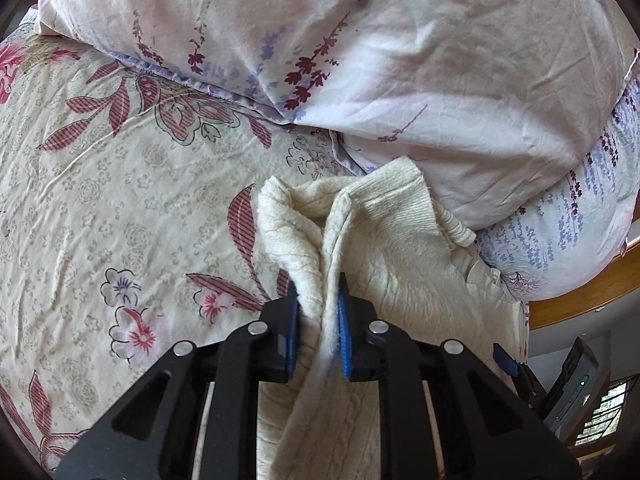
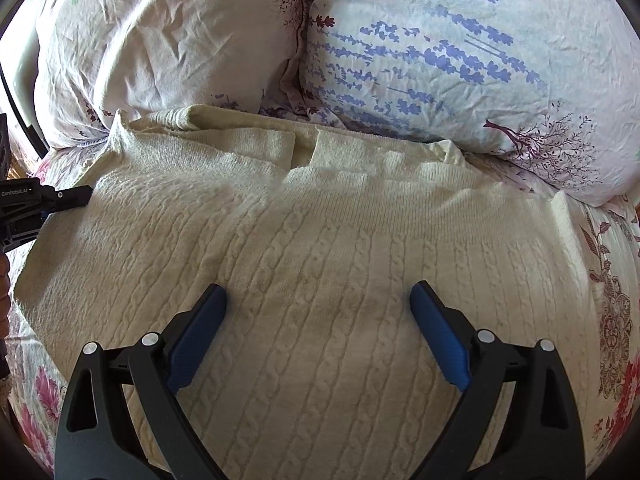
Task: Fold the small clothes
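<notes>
Cream cable-knit sweater (image 2: 320, 240) lies spread on the bed (image 1: 100, 200), collar toward the pillows (image 2: 440, 48). Left tool (image 1: 318, 312) pinches its left edge; right tool (image 2: 318, 312) hovers agape over the middle.

sweater (image 2: 304, 248) | cream cable-knit | spread flat on bed, edge bunched

Both grippers are matte black with triangular cut-outs in their arms and round silver pivot pins at the linkages. The left gripper (image 1: 318, 308) carries ribbed blue pads (image 1: 343, 332) on its fingers; the right gripper (image 2: 318, 300) has the same textured blue pads (image 2: 196, 340). Small white "GenRobot.AI" lettering marks the left gripper's black body.
</notes>
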Motion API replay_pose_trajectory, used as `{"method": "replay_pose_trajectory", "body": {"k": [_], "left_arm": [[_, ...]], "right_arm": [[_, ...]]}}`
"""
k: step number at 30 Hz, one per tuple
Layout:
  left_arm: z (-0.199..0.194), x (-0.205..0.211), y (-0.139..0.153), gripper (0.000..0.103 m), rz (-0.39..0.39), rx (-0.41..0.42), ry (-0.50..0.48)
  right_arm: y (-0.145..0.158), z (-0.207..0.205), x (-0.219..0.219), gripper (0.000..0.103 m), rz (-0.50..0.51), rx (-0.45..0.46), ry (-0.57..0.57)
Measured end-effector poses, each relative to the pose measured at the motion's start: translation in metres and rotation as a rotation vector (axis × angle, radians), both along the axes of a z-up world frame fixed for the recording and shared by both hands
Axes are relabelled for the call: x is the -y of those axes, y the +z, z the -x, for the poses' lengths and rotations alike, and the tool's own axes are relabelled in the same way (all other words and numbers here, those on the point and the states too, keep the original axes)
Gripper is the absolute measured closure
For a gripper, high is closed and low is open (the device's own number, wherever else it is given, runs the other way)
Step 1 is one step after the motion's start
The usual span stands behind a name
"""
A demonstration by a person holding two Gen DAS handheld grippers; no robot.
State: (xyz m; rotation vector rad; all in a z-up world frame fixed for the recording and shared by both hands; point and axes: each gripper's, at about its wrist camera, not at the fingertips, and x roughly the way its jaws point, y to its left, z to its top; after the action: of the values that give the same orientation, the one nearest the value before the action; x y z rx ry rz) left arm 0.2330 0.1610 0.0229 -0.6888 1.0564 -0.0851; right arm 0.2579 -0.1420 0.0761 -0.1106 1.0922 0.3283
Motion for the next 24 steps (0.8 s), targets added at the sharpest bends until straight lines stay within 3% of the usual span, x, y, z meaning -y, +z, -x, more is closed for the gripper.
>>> {"method": "replay_pose_trajectory", "body": {"k": [8, 15, 24], "left_arm": [[0.003, 0.002, 0.033, 0.089, 0.191, 0.106, -0.019], [-0.004, 0.047, 0.079, 0.09, 0.337, 0.194, -0.135], [-0.019, 0.098, 0.107, 0.09, 0.559, 0.229, -0.211]], "right_arm": [[0.0, 0.0, 0.0, 0.008, 0.0, 0.002, 0.0], [-0.002, 0.001, -0.003, 0.008, 0.007, 0.014, 0.004], [-0.007, 0.002, -0.004, 0.008, 0.015, 0.04, 0.011]]}}
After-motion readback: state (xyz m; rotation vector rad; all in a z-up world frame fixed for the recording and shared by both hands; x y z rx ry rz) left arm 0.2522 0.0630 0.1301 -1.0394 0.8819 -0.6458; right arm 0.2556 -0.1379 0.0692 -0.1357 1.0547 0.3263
